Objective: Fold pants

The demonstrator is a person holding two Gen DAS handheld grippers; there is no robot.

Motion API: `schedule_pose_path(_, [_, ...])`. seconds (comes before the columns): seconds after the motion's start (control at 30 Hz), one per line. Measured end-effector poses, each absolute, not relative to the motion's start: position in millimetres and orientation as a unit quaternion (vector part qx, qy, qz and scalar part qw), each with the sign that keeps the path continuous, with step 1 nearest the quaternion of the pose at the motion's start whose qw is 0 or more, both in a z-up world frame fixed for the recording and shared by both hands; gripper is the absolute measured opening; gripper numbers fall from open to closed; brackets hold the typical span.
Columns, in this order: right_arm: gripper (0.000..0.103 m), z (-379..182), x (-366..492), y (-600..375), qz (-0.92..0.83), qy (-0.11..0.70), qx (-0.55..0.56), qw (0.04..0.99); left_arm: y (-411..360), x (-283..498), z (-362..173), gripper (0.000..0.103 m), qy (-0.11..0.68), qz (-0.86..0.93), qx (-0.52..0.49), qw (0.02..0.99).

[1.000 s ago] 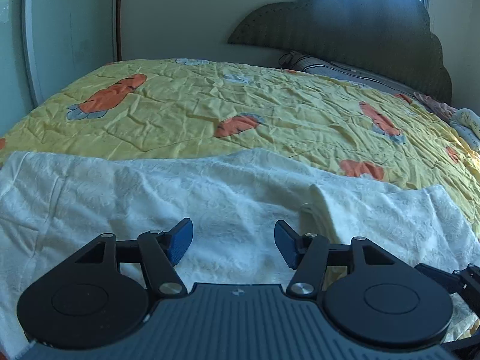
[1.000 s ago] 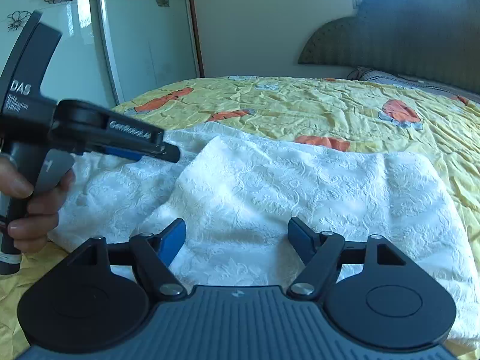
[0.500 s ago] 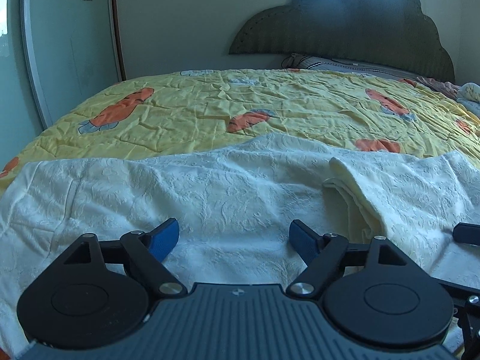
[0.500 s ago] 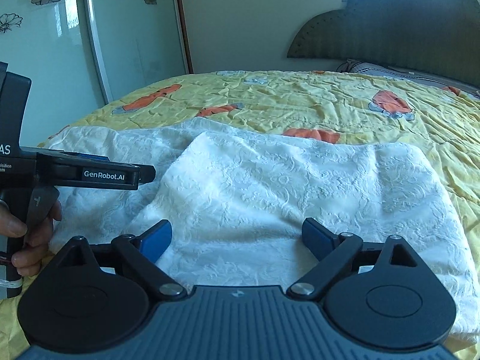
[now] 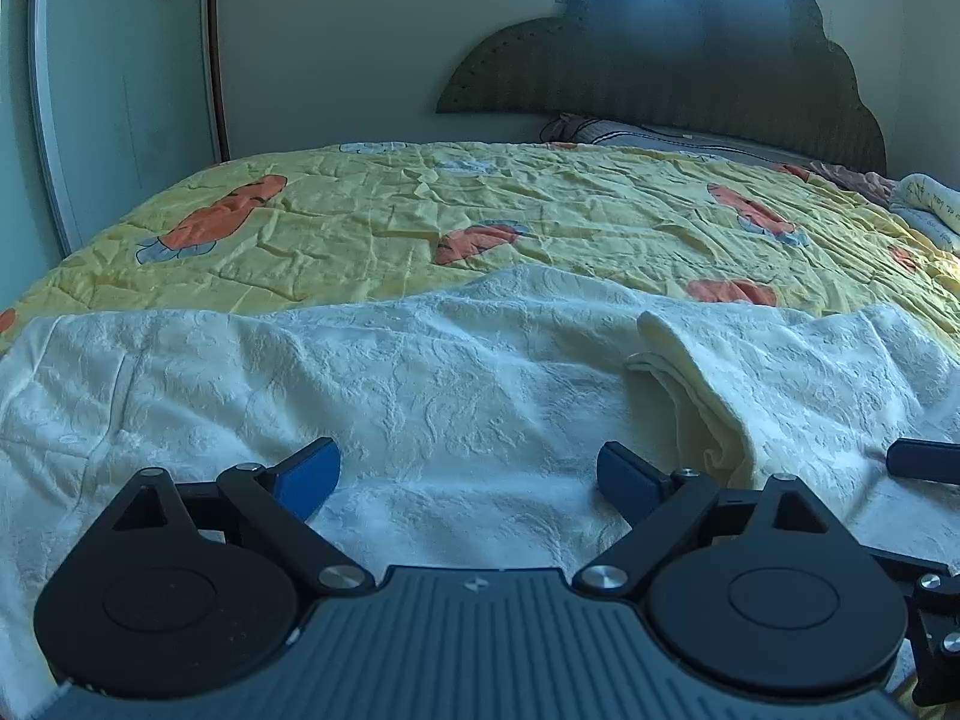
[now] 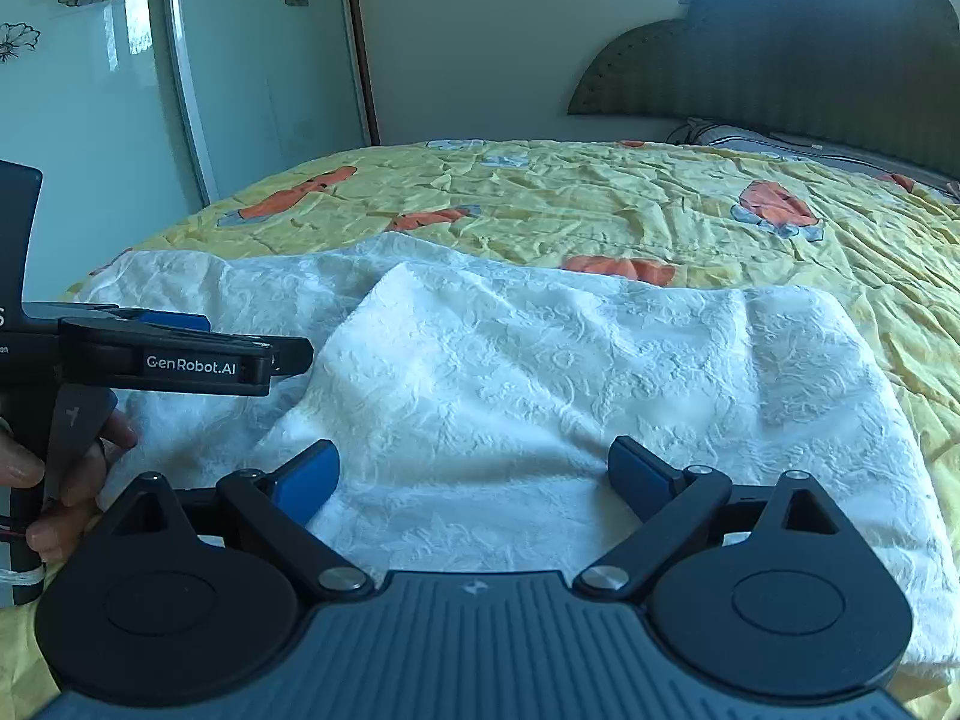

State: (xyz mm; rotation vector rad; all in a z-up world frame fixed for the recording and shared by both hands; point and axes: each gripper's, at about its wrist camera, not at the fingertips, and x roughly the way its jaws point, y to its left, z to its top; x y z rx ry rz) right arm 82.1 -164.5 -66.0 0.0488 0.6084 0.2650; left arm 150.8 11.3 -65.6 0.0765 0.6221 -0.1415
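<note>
White embossed pants (image 5: 420, 384) lie across the near part of the bed, with one part folded over the rest; the folded flap's edge (image 5: 678, 354) shows at the right in the left wrist view and fills the middle of the right wrist view (image 6: 540, 396). My left gripper (image 5: 468, 474) is open and empty just above the cloth. It also shows from the side in the right wrist view (image 6: 180, 354), held by a hand. My right gripper (image 6: 474, 474) is open and empty above the folded flap; its tip shows in the left wrist view (image 5: 924, 459).
A yellow quilt with orange carrot prints (image 5: 480, 210) covers the bed. A dark scalloped headboard (image 5: 690, 60) and pillows (image 5: 630, 132) stand at the far end. A floral glass wardrobe door (image 6: 120, 90) is on the left.
Both grippers have opened wider and drawn back and down a little toward the near edge of the pants. The cloth has not moved.
</note>
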Motion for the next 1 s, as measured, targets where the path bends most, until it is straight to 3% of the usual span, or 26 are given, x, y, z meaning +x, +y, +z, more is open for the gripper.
schedule_pose_path(0.17, [0.099, -58.5, 77.0, -154.6, 0.110, 0.289, 0.000, 0.951, 18.5, 127.0, -54.6, 0.091, 0.304, -0.055, 0.046, 0.950])
schedule_pose_path(0.37, [0.099, -23.8, 63.1, -100.9, 0.199, 0.229, -0.055, 0.951, 79.6, 84.9, -23.4, 0.092, 0.298, -0.005, -0.013, 0.954])
schedule_pose_path(0.53, [0.099, -6.4, 41.7, -15.3, 0.294, 0.150, -0.169, 0.929, 160.1, 61.8, 2.6, 0.092, 0.294, 0.071, -0.104, 0.948])
schedule_pose_path(0.8, [0.098, -36.7, 26.1, 88.7, 0.383, 0.118, -0.330, 0.855, 255.6, 52.7, -11.9, 0.091, 0.353, 0.127, -0.269, 0.887])
schedule_pose_path(0.9, [0.081, -52.2, 22.1, 110.9, 0.374, 0.114, -0.392, 0.833, 267.8, 56.3, -21.1, 0.090, 0.369, 0.092, -0.324, 0.866])
schedule_pose_path(0.97, [0.062, -65.5, 18.2, 118.8, 0.345, 0.097, -0.441, 0.823, 271.8, 59.0, -27.8, 0.092, 0.373, 0.060, -0.365, 0.851])
schedule_pose_path(1.0, [0.060, -69.7, 16.7, 121.0, 0.336, 0.090, -0.457, 0.819, 272.7, 61.0, -30.9, 0.092, 0.372, 0.047, -0.382, 0.845])
